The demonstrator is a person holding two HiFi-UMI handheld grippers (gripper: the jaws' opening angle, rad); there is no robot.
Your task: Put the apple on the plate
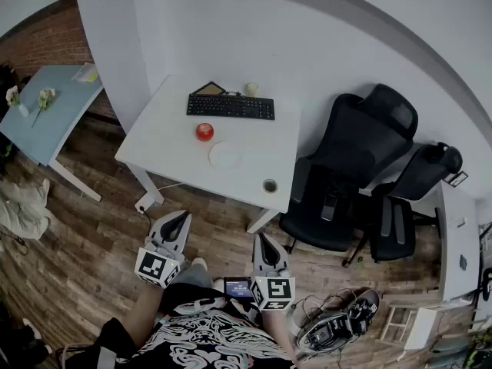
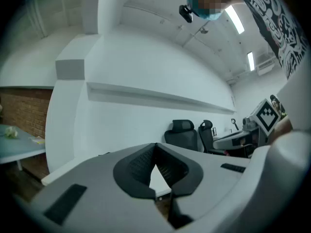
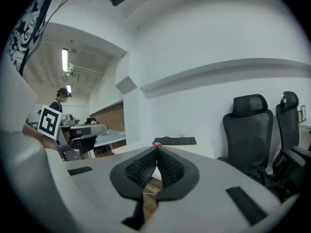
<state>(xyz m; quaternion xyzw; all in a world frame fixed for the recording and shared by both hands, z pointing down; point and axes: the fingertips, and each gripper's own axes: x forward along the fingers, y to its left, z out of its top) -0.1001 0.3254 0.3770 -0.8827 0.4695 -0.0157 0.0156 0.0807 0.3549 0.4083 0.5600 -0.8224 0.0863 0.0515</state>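
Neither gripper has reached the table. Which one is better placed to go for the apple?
Left, narrowly. The left gripper stands nearer the apple than the right gripper; both are shut, short of the table.

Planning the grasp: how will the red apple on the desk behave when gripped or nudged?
The apple looks round, so a nudge would probably roll it, perhaps toward the plate beside it. It seems solid and compact, likely firm to squeeze; its smooth look hints at slippery skin.

One apple (image 1: 204,131), one plate (image 1: 226,155), one keyboard (image 1: 231,107), two black chairs (image 1: 361,160).
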